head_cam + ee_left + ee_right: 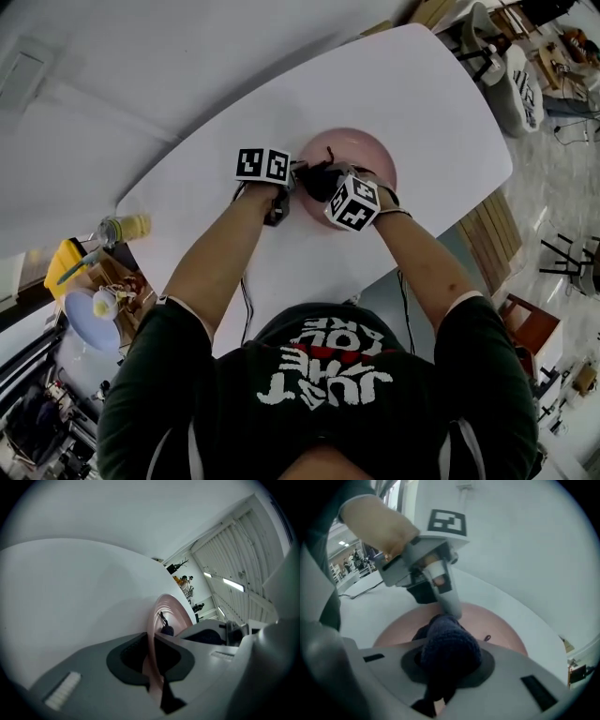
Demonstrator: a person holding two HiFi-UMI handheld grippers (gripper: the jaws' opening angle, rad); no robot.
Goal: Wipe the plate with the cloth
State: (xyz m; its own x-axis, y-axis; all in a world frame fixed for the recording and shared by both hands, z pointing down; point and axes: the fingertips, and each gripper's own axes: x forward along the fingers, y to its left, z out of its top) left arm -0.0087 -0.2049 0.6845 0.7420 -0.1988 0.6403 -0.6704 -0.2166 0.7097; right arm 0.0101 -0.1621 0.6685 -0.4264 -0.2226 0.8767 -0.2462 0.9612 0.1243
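Plate: a round pink plate (367,148) lies near the middle of the table, directly in front of the person.
Cloth: a dark blue knitted cloth (450,644), bunched into a lump, rests on the plate's inner surface near the side closest to the person.
Right gripper: the right gripper (444,670) points steeply down at the plate. Its jaws are closed on the cloth, which bulges out past their tips.
Left gripper: the left gripper (153,662) comes in from the plate's left side. Its jaws are narrow and pinch the plate's rim, which runs edge-on between them.
Grippers together: the 2 tools meet over the plate's near-left part, and the left gripper's tip sits just beside the cloth.
Table: a white table (441,94) with rounded corners carries the plate.
Person: a person in a dark printed shirt (323,370) reaches both bare forearms forward over the table.
Surroundings: a yellow bottle (127,228) lies beyond the table's left end, among clutter.
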